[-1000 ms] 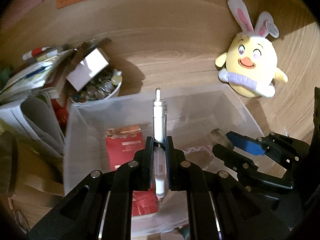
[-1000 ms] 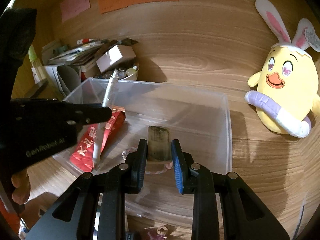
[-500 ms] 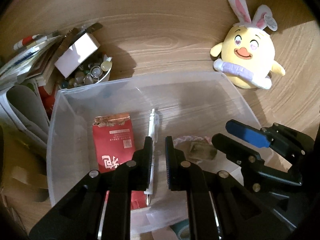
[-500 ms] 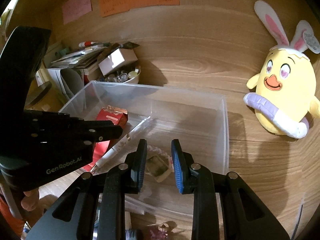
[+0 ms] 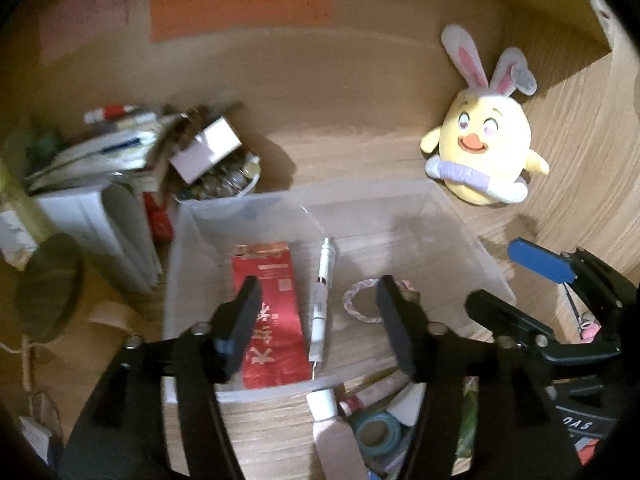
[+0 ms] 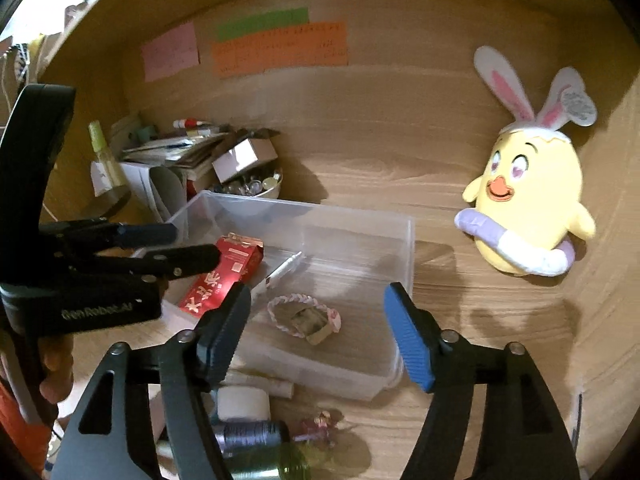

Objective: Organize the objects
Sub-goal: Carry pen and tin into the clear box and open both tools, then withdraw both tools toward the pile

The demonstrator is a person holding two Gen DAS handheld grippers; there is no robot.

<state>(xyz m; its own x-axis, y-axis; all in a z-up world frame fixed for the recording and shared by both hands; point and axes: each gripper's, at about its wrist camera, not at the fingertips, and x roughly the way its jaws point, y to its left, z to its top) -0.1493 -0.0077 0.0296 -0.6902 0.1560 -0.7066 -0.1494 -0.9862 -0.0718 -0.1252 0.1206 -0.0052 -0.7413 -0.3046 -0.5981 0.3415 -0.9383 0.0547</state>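
Clear plastic bin (image 5: 460,216), rectangular, translucent-walled, resting on wood-grain desk (image 6: 360,168). Inside the bin, three items plus one small block: one red foil packet (image 5: 272,312) with white characters, flat along the bin's left side; one slim white pen (image 5: 322,300), cylindrical, just right of the packet and parallel to it; one braided pink-and-white loop (image 6: 298,300) right of the pen, with a small dull greenish block (image 6: 312,322) lying on it.

Left gripper (image 5: 316,316): black, fingers spread wide, holding nothing, poised above the bin's near half. Right gripper (image 6: 316,336): black with one blue ribbed pad (image 6: 408,344), likewise spread wide and empty, above the bin's near right corner.

In front of the bin: mixed clutter, including one teal tape roll (image 5: 376,432) and one white-capped tube (image 5: 332,428). Behind the bin's left corner: one white bowl (image 6: 256,192) of small shiny round pieces, a white box (image 6: 244,158) tilted on it, stacked papers (image 6: 172,148) further left. Right of the bin: one yellow plush chick (image 6: 528,208), soft, egg-shaped, with rabbit ears. On the back wall beyond the bin: three paper notes (image 6: 280,48), pink, green and orange.
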